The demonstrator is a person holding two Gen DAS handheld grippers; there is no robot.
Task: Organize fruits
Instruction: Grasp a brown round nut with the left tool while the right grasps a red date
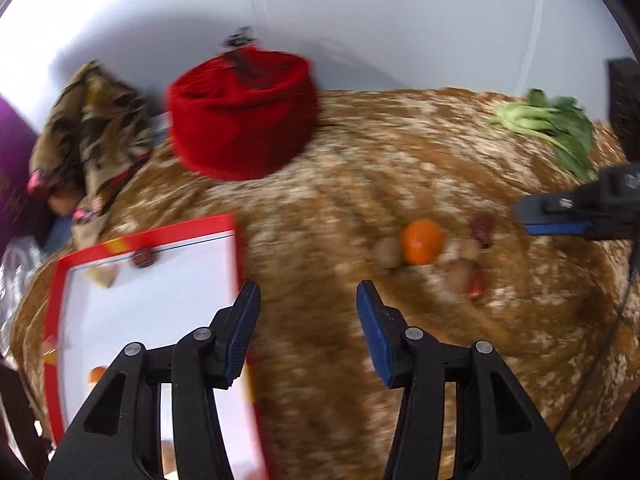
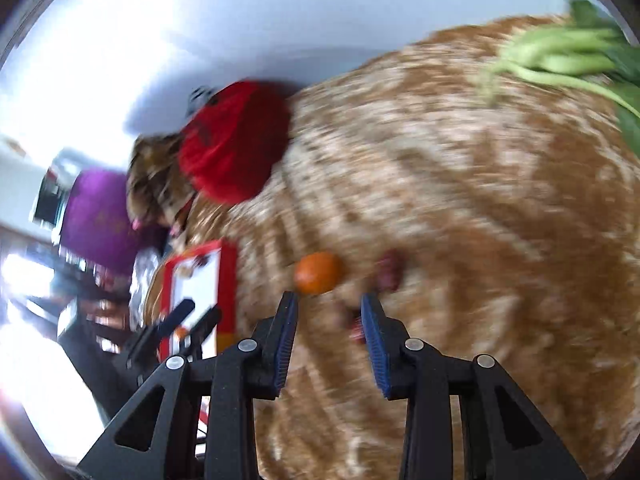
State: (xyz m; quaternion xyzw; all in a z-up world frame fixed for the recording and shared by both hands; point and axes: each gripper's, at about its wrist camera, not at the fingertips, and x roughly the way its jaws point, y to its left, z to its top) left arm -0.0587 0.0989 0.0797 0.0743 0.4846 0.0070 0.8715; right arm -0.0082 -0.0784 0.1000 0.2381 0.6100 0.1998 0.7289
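Observation:
An orange tangerine (image 1: 423,241) lies on the brown mottled cloth (image 1: 340,200) among several small brown and red fruits (image 1: 466,268). A white tray with a red rim (image 1: 148,236) lies at the left and holds a few small fruits (image 1: 143,258). My left gripper (image 1: 306,312) is open and empty, above the cloth beside the tray's right rim. My right gripper (image 2: 330,332) is open and empty, just short of the tangerine (image 2: 319,273) and a dark red fruit (image 2: 389,272). The right gripper's fingers (image 1: 560,216) show at the right of the left view. Both views are blurred.
A red felt hat (image 1: 242,114) stands at the back of the cloth. A leopard-print cloth (image 1: 92,128) lies at the back left, next to something purple (image 2: 100,220). A bunch of green leafy vegetables (image 1: 548,128) lies at the back right. A pale wall is behind.

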